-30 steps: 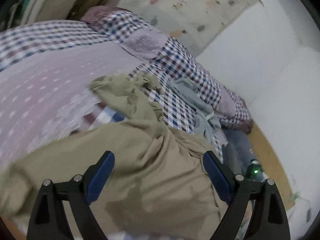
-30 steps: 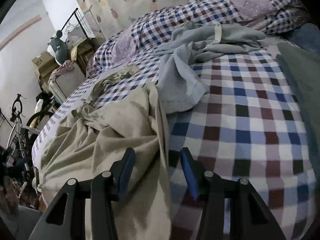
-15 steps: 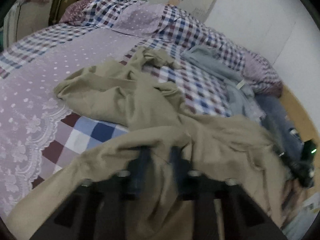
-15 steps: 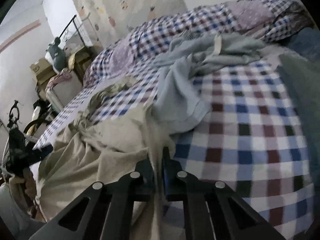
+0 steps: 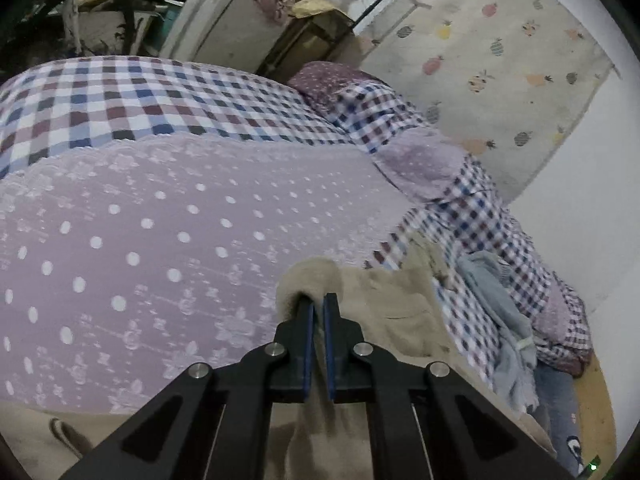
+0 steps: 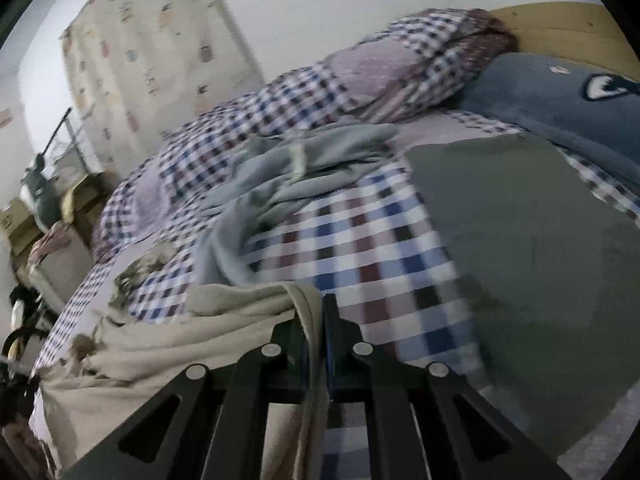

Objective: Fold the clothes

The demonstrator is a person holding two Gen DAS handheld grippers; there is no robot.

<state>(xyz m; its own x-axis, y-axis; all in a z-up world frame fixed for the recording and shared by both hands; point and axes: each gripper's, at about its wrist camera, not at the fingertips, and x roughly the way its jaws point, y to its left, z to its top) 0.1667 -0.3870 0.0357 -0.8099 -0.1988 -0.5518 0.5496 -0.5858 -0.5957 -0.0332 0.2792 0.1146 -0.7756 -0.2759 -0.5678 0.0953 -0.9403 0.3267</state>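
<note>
In the left wrist view, the left hand-held gripper (image 5: 319, 300) is seen at the lower centre of the frame, its blue-padded jaws pressed together on a bunched fold of the beige garment (image 5: 396, 312). The cloth is humped over the fingertips and is spread from there toward the right of the frame and down under the gripper body (its long axis cannot be told here). Beyond it, the bed (image 5: 160, 240) is covered by a lilac dotted spread, with checked fabric further up. A grey-blue garment (image 5: 496, 312) is seen at the right, lying well apart from the jaws.

In the right wrist view, the right hand-held gripper (image 6: 318, 304) is likewise closed, and a hem of the beige garment (image 6: 180, 344) is pinched between the pads. From the grip the cloth is stretched away toward the lower left of the frame, so its long axis runs roughly left to right across the lower part of the picture. Past the fingertips the checked bedcover is shown, with a dark green cloth (image 6: 520, 260) laid flat at the right. Further up, the grey-blue garment (image 6: 296, 176) lies crumpled, and a blue pillow (image 6: 560, 100) is at the upper right.
</note>
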